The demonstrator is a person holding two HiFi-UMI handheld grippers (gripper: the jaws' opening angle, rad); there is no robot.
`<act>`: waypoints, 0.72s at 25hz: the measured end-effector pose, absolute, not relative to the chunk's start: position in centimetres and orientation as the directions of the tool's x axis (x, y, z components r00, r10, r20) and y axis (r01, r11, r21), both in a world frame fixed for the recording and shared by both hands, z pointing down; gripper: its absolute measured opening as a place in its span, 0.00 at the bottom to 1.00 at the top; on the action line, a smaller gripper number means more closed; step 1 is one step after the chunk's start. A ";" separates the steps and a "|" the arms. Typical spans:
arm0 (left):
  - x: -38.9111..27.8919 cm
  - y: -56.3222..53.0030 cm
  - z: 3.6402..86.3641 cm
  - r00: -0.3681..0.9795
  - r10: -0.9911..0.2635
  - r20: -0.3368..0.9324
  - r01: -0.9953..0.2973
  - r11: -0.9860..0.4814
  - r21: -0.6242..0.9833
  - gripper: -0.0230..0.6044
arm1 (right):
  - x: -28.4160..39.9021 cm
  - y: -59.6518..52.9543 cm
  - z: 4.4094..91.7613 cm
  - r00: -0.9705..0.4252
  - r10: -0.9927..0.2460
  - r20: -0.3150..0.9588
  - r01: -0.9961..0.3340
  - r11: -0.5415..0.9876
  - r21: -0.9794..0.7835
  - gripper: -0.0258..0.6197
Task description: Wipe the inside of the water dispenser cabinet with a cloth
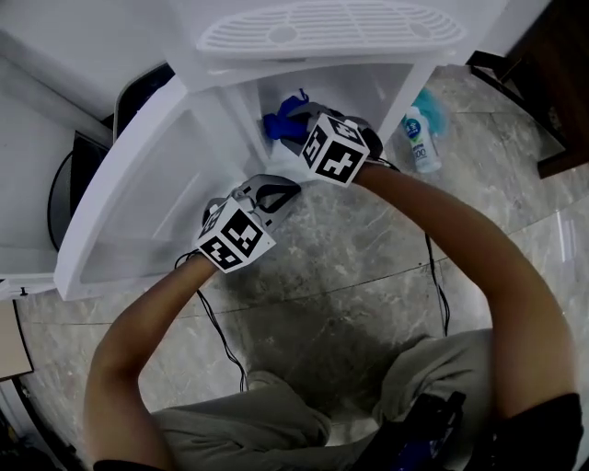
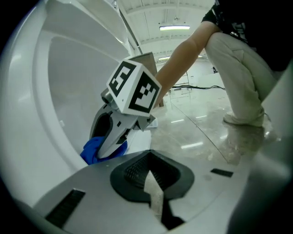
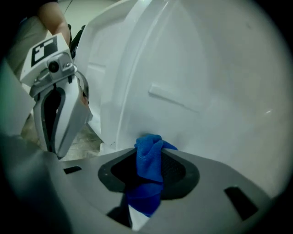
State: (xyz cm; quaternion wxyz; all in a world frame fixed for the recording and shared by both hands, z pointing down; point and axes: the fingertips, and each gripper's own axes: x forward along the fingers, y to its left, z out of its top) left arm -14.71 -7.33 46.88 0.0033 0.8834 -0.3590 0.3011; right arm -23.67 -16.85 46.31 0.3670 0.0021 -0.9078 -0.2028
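Note:
The white water dispenser's lower cabinet stands open, its door swung to the left. My right gripper reaches into the opening, shut on a bunched blue cloth. In the right gripper view the cloth sticks out between the jaws, close against the white inner wall. My left gripper hangs just outside the opening, beside the door, shut and holding nothing. The left gripper view shows its shut jaws and, beyond them, the right gripper with the cloth.
A spray bottle with a blue label lies on the grey marble floor to the right of the dispenser. The drip tray grille sits on top. Black cables trail across the floor beside my knees.

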 end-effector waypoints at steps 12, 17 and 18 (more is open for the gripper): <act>-16.9 -5.5 49.3 0.562 -0.616 0.551 -0.675 -0.727 -0.124 0.05 | -28.9 -22.1 49.8 -0.702 -0.287 0.652 0.058 0.889 0.453 0.23; -17.1 -4.4 49.8 0.560 -0.604 0.567 -0.674 -0.731 -0.113 0.05 | -29.6 -22.9 49.7 -0.697 -0.286 0.658 0.057 0.892 0.448 0.23; -17.1 -4.4 49.9 0.559 -0.602 0.570 -0.673 -0.731 -0.112 0.05 | -29.5 -22.7 49.7 -0.697 -0.278 0.661 0.070 0.891 0.449 0.23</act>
